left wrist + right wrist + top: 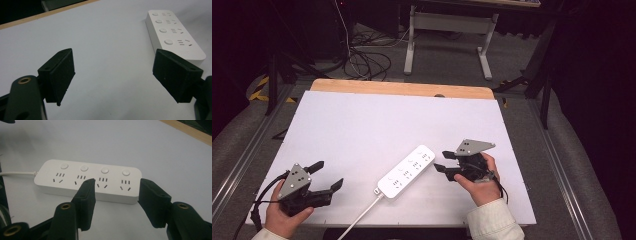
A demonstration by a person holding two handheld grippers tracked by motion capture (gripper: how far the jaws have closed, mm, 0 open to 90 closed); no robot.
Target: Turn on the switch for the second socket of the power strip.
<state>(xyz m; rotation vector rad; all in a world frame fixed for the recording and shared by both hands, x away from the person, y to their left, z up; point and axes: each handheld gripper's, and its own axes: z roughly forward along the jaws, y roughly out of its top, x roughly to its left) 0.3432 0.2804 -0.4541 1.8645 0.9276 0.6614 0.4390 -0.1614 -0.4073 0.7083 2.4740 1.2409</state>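
A white power strip (407, 171) with several sockets and round buttons lies flat near the table's front middle, its white cord (359, 218) running off the front edge. My right gripper (442, 162) hovers just right of the strip, jaws open and empty, pointing at the strip's far end. In the right gripper view the strip (87, 181) lies beyond the gripper (113, 192), apart from both pads. My left gripper (328, 175) rests at the front left, open and empty. In the left gripper view the strip (175, 32) shows at the upper right, beyond the gripper (125, 72).
The white table top (377, 125) has a wooden strip (402, 88) along its far edge. Behind the table, on the floor, stand a desk frame (447, 35) and loose cables (367, 62). Metal rails (557, 165) flank the table.
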